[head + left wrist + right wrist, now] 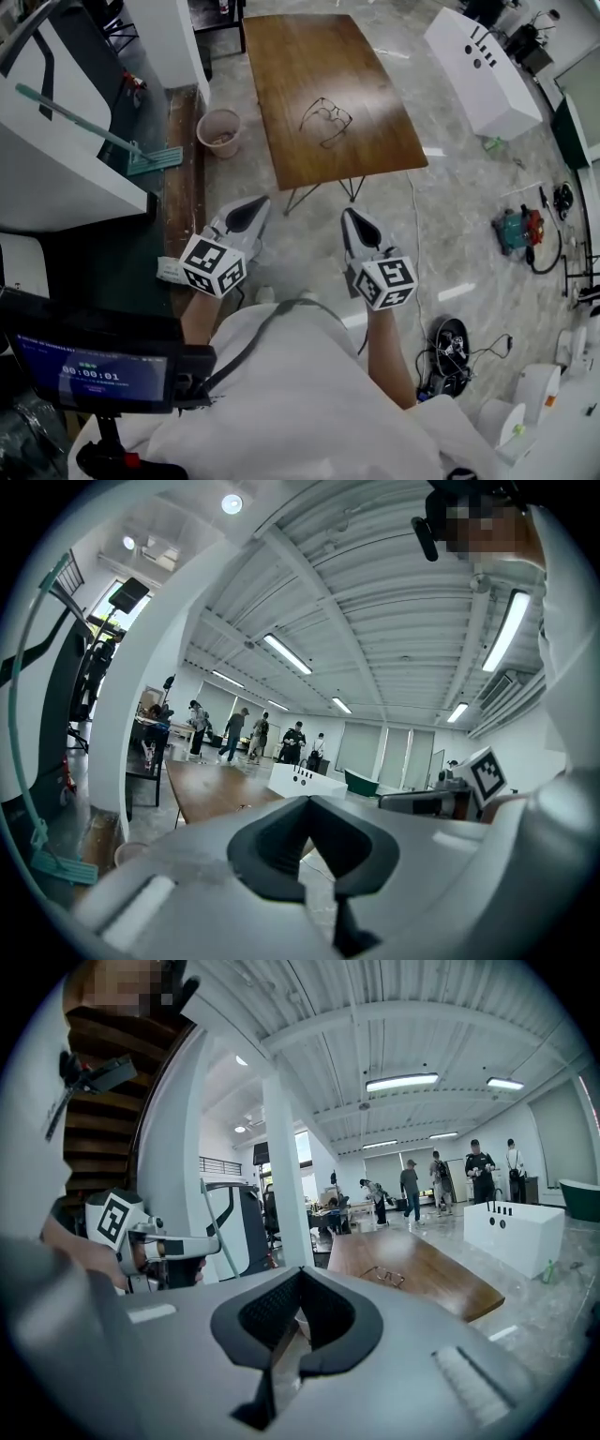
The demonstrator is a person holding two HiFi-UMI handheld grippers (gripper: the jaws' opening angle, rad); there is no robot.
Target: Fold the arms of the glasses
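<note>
A pair of thin dark-framed glasses (326, 120) lies on the brown wooden table (281, 56) with its arms spread, near the table's front half. In the right gripper view the glasses (382, 1276) show small on the table (431, 1283) ahead. Both grippers are held close to the person's body, well short of the table's front edge. My left gripper (255, 204) is shut and empty. My right gripper (352, 217) points at the table, its jaws together with nothing between them. The left gripper (309, 801) and the right gripper (300, 1273) fill the bottom of their own views.
A pink bucket (221, 132) stands on the floor left of the table. A long white box (481, 70) lies to the right. A mop (94, 131) leans over dark furniture at left. Cables and tools (520, 230) lie on the floor at right. People stand far across the room.
</note>
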